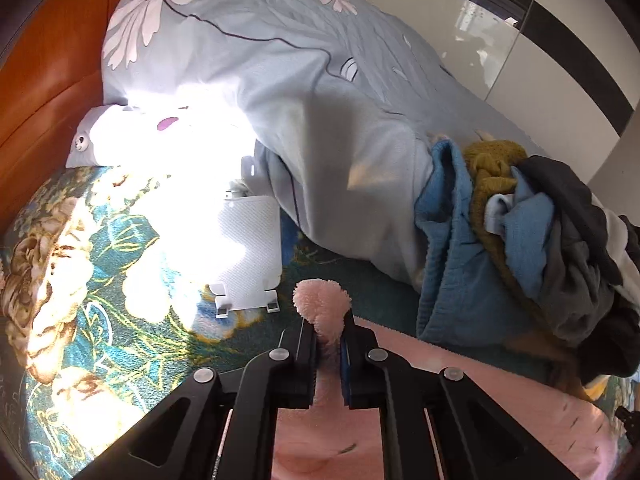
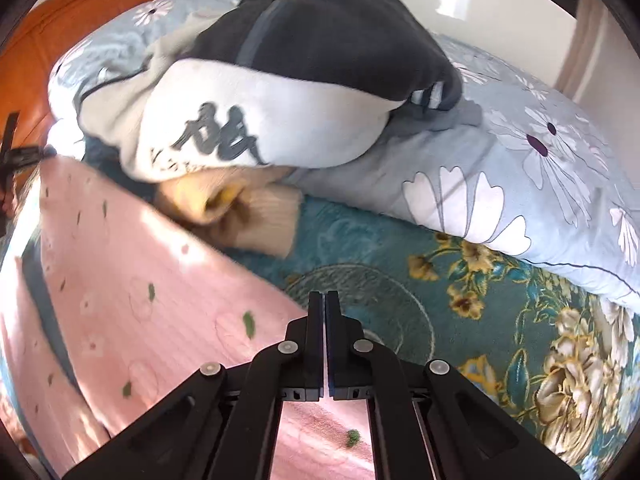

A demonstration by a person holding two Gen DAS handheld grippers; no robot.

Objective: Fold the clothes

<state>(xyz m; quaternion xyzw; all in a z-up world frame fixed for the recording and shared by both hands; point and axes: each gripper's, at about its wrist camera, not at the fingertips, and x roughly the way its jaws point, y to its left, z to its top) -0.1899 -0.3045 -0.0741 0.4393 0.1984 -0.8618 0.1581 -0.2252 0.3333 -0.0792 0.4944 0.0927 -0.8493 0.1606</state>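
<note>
A pink fleece garment [image 1: 500,396] with small green leaf marks lies on the teal floral bedspread [image 1: 80,280]. My left gripper [image 1: 328,320] is shut on a bunched corner of the pink garment, whose fluffy edge sticks up between the fingers. In the right wrist view the pink garment [image 2: 140,300] spreads to the left and below. My right gripper [image 2: 324,300] is shut at the garment's edge, and the pink cloth runs under the fingers; no cloth shows between the tips.
A pale blue flowered duvet [image 1: 300,100] is heaped at the back. A pile of clothes [image 1: 540,240], blue, mustard and dark grey, lies at the right. A white device [image 1: 248,248] stands on the bedspread. A black-and-white garment [image 2: 280,100] and a beige knit [image 2: 248,216] lie ahead. The wooden headboard [image 1: 48,60] is at the left.
</note>
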